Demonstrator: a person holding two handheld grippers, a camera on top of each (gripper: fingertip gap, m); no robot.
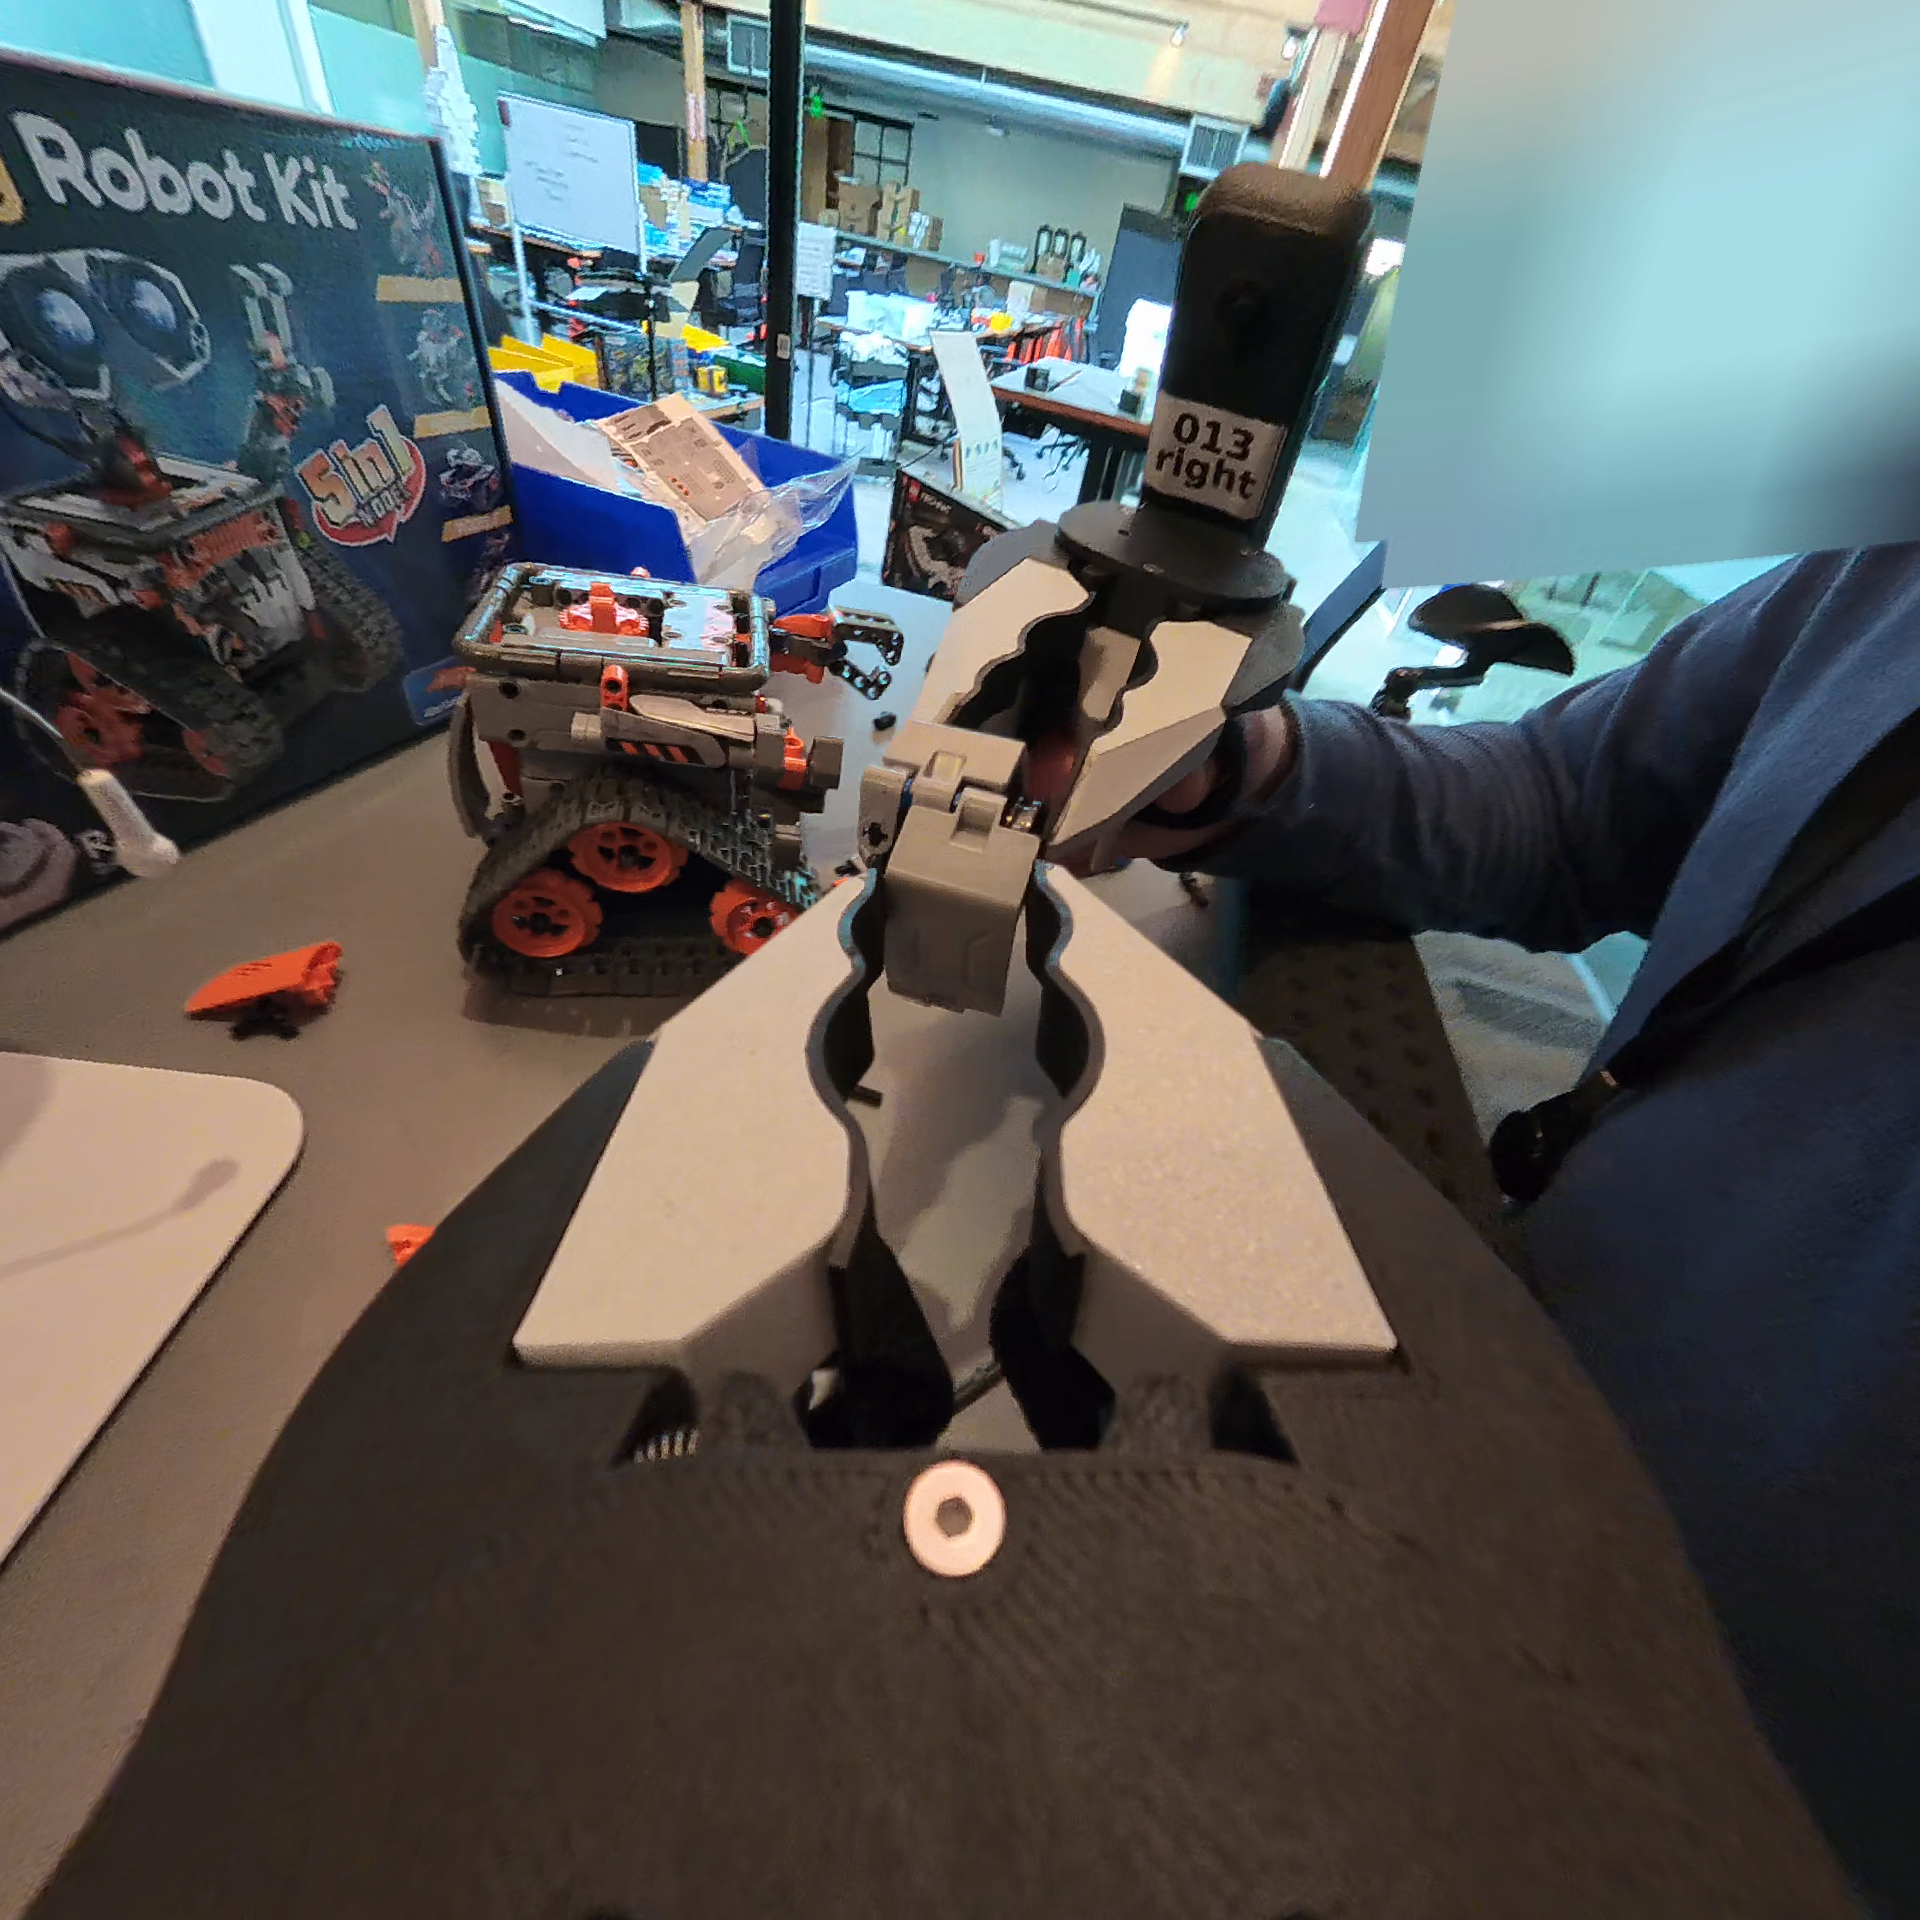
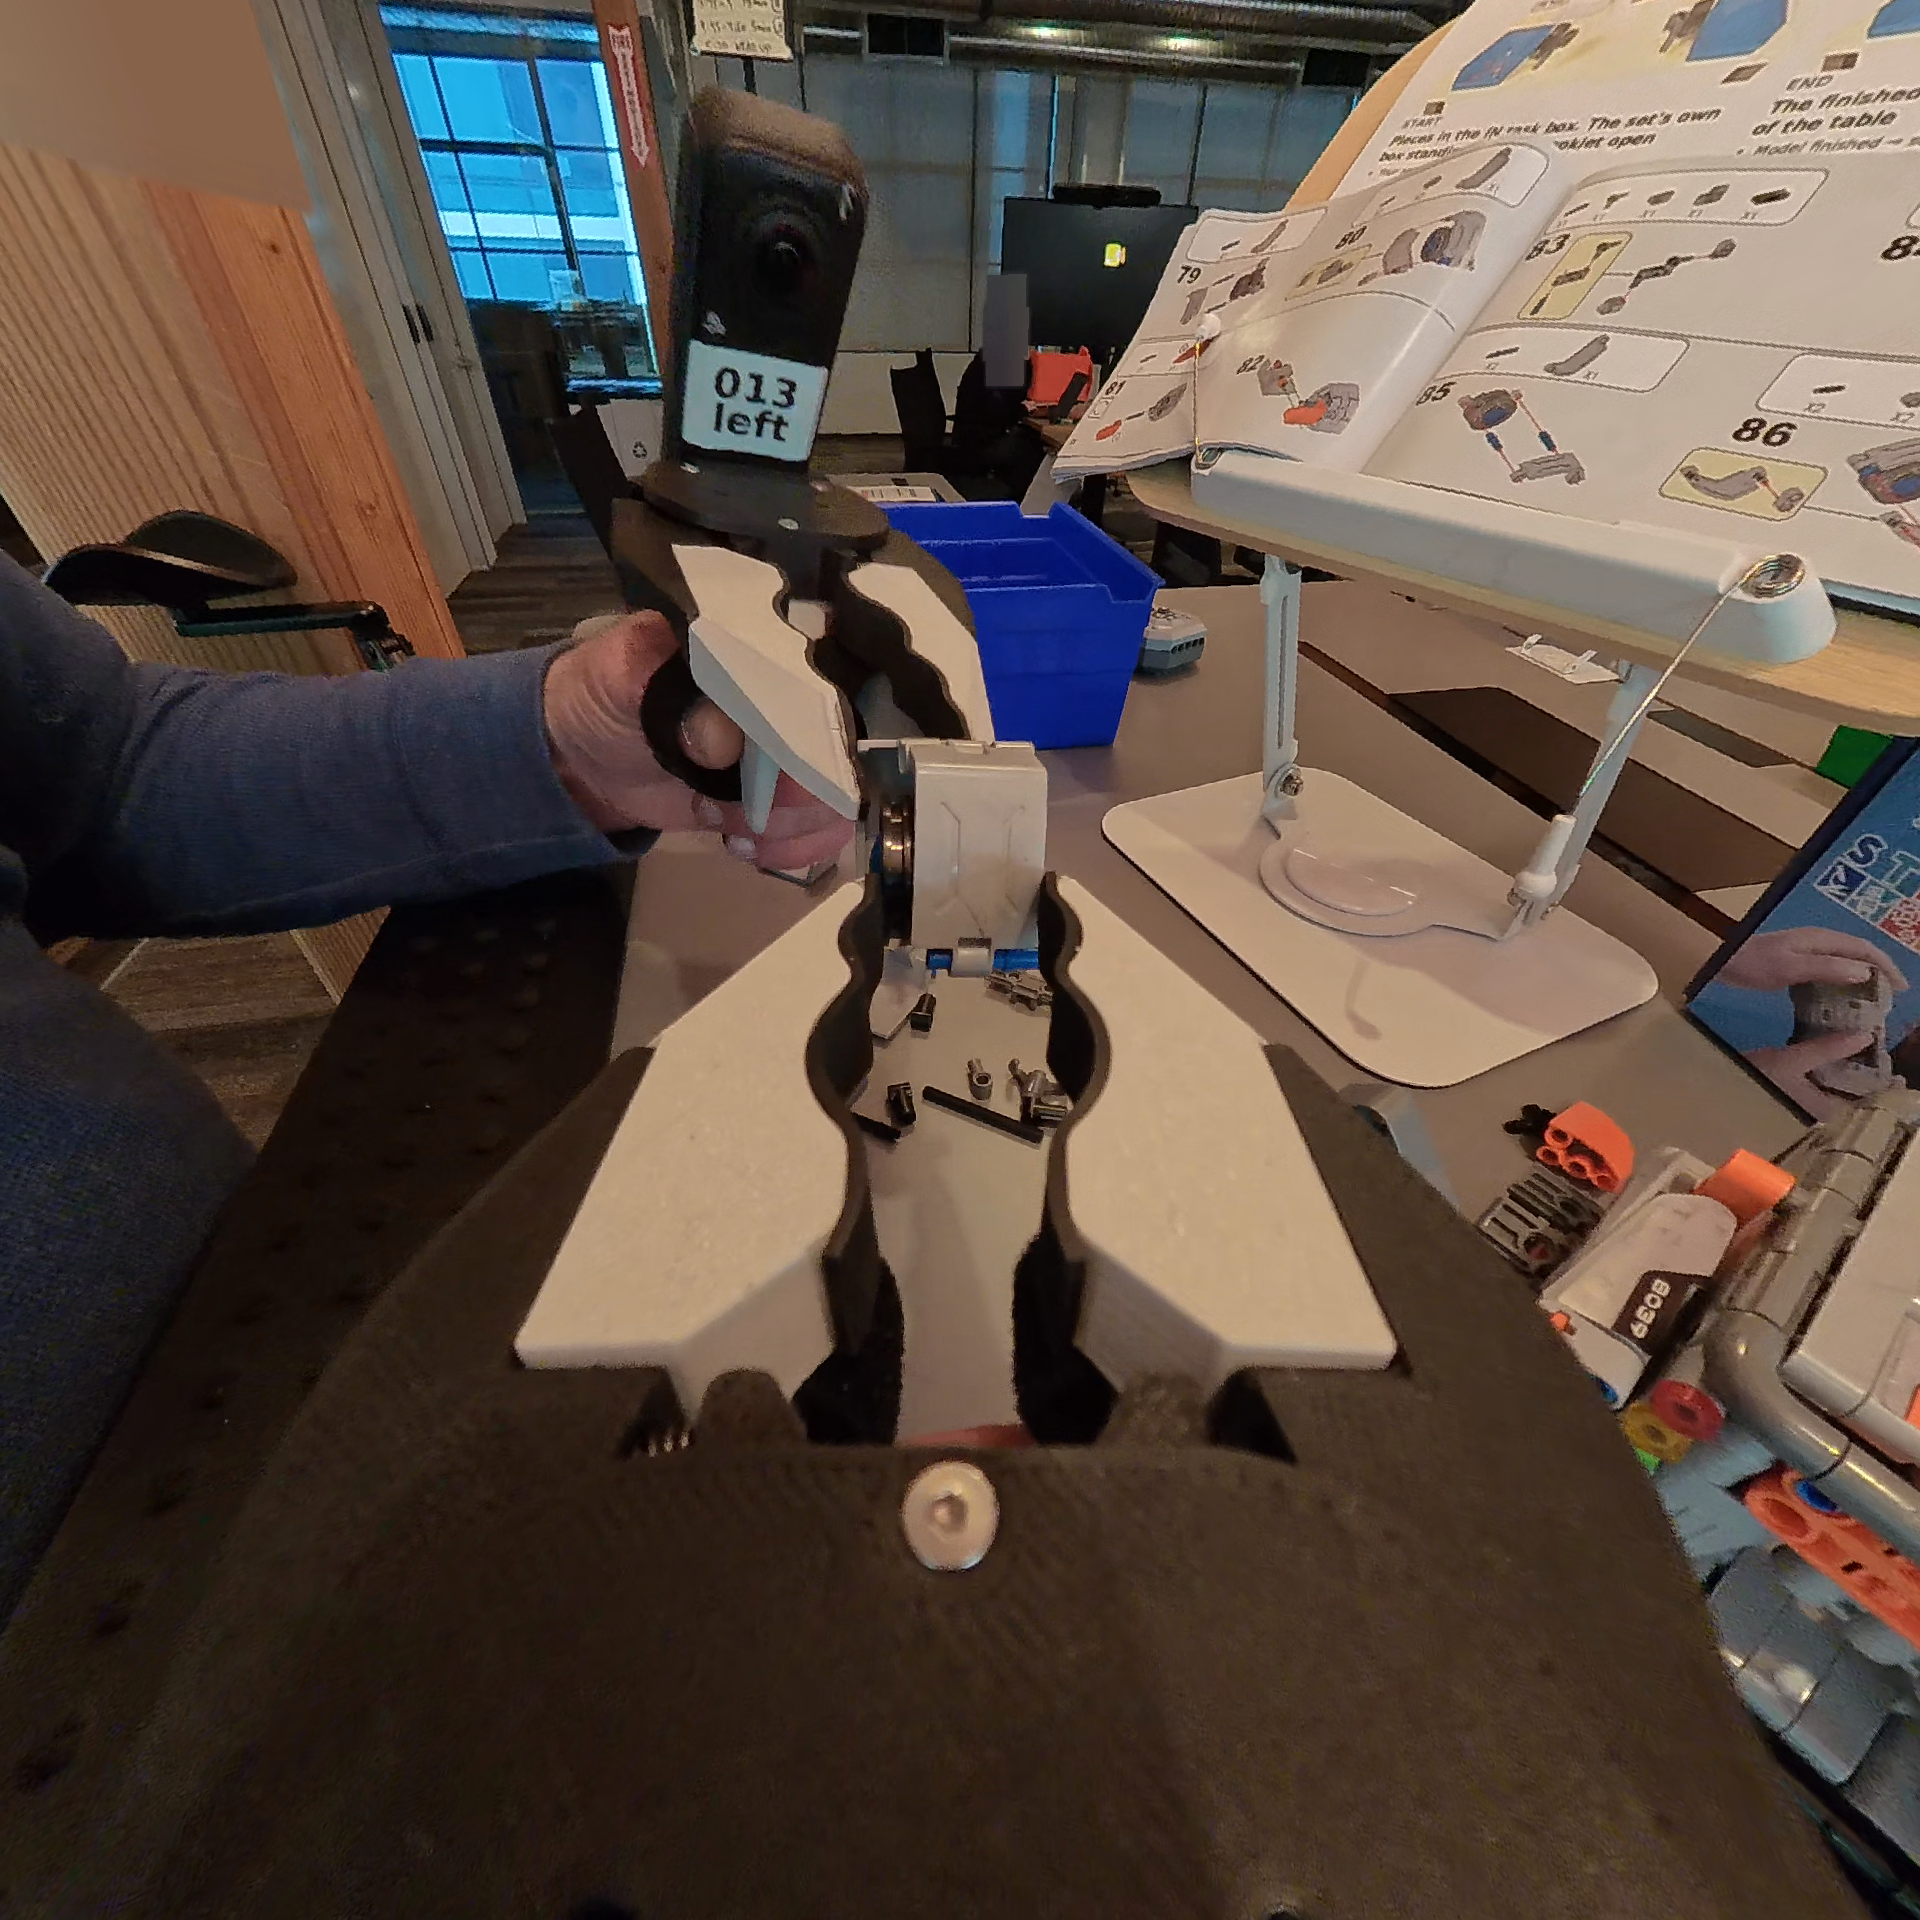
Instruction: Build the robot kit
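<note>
both grippers meet over the near edge of the tabletop (image 1: 343, 831) on one grey block assembly (image 1: 951, 914): the left gripper (image 1: 951, 904) is clamped on its lower end, and the right gripper (image 2: 956, 914) is closed on its pale housing from the opposite side. the tracked robot model (image 1: 634, 769) stands partly built behind them, an orange piece (image 1: 265, 977) lying loose beside it, so building looks well along but unfinished. only the left wrist view shows the kit box (image 1: 229, 416) at the far left edge; only the right wrist view shows the open instruction booklet (image 2: 1507, 281) on its stand and small black pins (image 2: 977, 1107) scattered below the held assembly.
</note>
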